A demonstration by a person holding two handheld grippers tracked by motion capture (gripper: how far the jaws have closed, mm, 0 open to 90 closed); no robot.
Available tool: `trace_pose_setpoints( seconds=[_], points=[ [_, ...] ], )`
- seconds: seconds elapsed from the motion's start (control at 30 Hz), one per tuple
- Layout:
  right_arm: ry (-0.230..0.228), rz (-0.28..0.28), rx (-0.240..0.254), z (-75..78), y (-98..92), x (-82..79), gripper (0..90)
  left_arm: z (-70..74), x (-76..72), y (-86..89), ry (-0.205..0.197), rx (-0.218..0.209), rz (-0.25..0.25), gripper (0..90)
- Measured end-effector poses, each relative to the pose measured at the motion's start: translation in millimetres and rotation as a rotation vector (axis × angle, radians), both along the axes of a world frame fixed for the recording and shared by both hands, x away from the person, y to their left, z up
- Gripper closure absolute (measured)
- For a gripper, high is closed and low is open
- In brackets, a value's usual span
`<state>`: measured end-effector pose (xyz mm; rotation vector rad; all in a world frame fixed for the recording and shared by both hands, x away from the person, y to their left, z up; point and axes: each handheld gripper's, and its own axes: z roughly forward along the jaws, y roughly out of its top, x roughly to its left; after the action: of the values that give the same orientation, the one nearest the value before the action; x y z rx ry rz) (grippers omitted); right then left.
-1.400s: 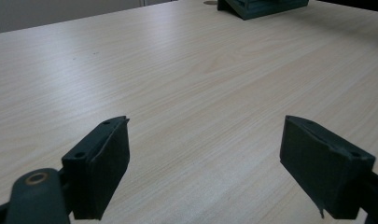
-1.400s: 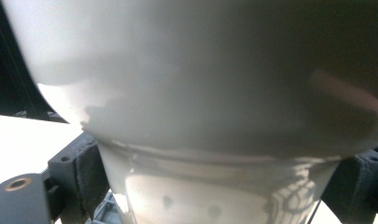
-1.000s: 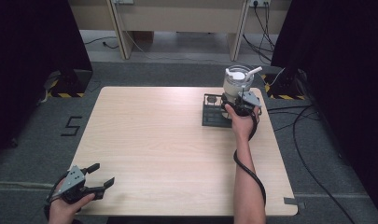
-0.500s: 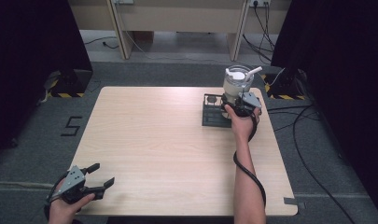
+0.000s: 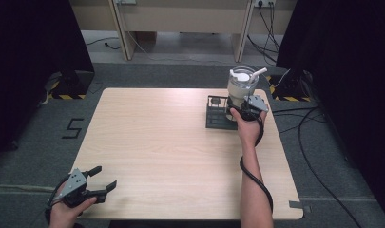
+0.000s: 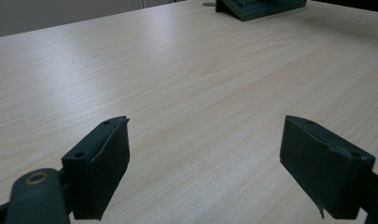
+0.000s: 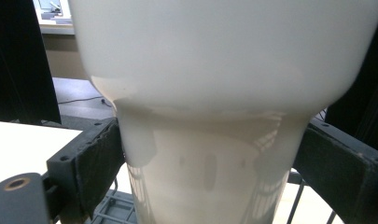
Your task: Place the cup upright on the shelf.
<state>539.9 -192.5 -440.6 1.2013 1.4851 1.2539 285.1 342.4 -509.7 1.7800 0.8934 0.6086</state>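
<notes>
A pale, translucent jug (image 5: 241, 85) with a white lid and a side spout stands on a dark wire rack (image 5: 216, 116) at the table's far right. My right gripper (image 5: 239, 103) reaches it from the near side. In the right gripper view the jug's narrow lower body (image 7: 214, 177) sits between the jaws, which have just been closing, and both pads (image 7: 100, 163) touch its sides. My left gripper (image 5: 105, 177) rests at the table's near left corner, open with nothing between its fingers (image 6: 102, 168).
The wooden table (image 5: 171, 147) stretches bare between the two hands. The rack (image 6: 256, 7) shows far off in the left gripper view. A black cable (image 5: 256, 180) trails along the right forearm. Dark curtains and floor cables surround the table.
</notes>
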Motion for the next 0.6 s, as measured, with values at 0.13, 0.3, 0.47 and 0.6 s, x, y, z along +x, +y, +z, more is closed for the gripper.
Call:
trace_pose_setpoints(
  seconds=[0.13,0.3,0.47,0.6],
  points=[
    [0.004,-0.002,0.005,0.1,-0.7,-3.4,10.8,0.1,-0.1,0.0,-0.001,0.001,0.0,15.5],
    [0.0,-0.001,0.004,0.9,-2.6,-9.3,11.0,0.3,-0.2,-0.4,-0.002,0.0,-0.001,15.5],
    [-0.001,0.0,0.004,1.7,-6.3,-16.0,11.4,0.3,0.0,-0.8,-0.002,0.001,-0.001,15.5],
    [0.006,-0.002,0.003,2.1,-7.8,-21.4,11.3,0.3,0.0,-0.8,-0.002,0.001,-0.001,15.5]
  ],
)
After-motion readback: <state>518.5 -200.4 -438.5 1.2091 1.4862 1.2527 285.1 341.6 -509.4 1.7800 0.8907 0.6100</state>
